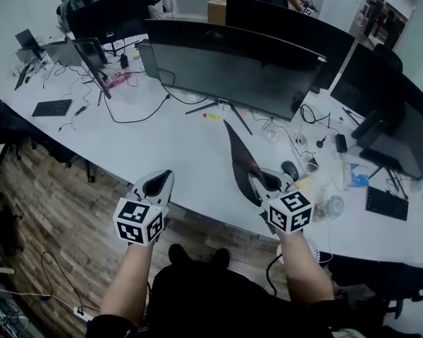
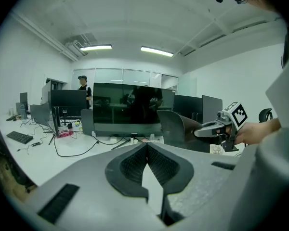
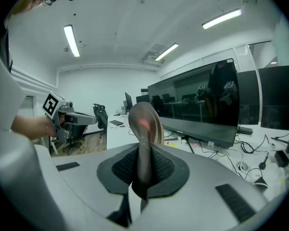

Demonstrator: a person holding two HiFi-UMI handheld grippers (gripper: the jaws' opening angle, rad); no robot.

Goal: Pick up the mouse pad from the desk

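Observation:
The mouse pad [image 1: 238, 158] is a thin dark sheet, held up off the white desk [image 1: 170, 162] and curling upright. My right gripper [image 1: 258, 183] is shut on its lower edge. In the right gripper view the mouse pad [image 3: 144, 124] rises between the pads [image 3: 164, 167] and bends over at the top. My left gripper [image 1: 157, 184] hovers over the desk's near edge, apart from the pad, shut with nothing in it. From the left gripper view, the mouse pad [image 2: 176, 127] and the right gripper [image 2: 202, 131] show to the right, beyond my own left gripper [image 2: 145, 146].
A wide curved monitor [image 1: 233, 70] stands behind the pad, with more monitors at the right. A mouse [image 1: 290, 169], cables and small items lie at the right; a keyboard [image 1: 51, 108] lies far left. A person [image 2: 83, 89] stands at the back. Wooden floor lies below the desk edge.

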